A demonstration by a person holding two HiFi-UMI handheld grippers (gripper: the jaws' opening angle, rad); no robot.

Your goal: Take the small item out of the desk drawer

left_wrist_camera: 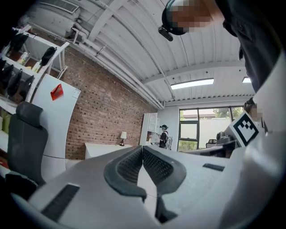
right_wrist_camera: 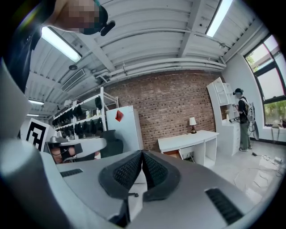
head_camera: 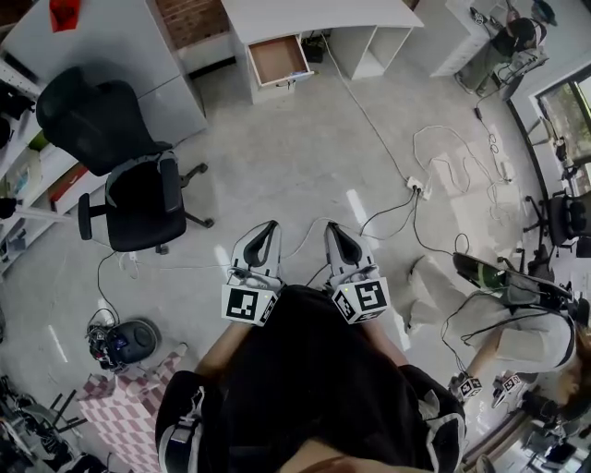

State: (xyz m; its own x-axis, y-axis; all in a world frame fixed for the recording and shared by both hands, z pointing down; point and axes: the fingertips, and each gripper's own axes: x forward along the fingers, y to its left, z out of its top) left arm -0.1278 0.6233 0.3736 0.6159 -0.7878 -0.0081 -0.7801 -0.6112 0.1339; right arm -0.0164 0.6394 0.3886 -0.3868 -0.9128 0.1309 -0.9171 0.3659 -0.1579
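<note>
Drawer [head_camera: 279,59] stands pulled open under the white tabletop [head_camera: 314,13] at the far end of the room, well apart from the person. Its inside looks plain brown; the small item may be in there, but it's too far off to make out. Left hand-held gripper [head_camera: 272,225] & right hand-held gripper [head_camera: 330,227] sit side by side near the person's body, both w/ jaws pressed together, nothing between them. Black office chair [head_camera: 138,189] stands off to the left.

An office-like workroom: white desk [head_camera: 323,14], black swivel chair [head_camera: 138,199], brick wall [right_wrist_camera: 174,107], shelving [right_wrist_camera: 85,120]; cables [head_camera: 434,185] trail across the floor [head_camera: 305,157].
</note>
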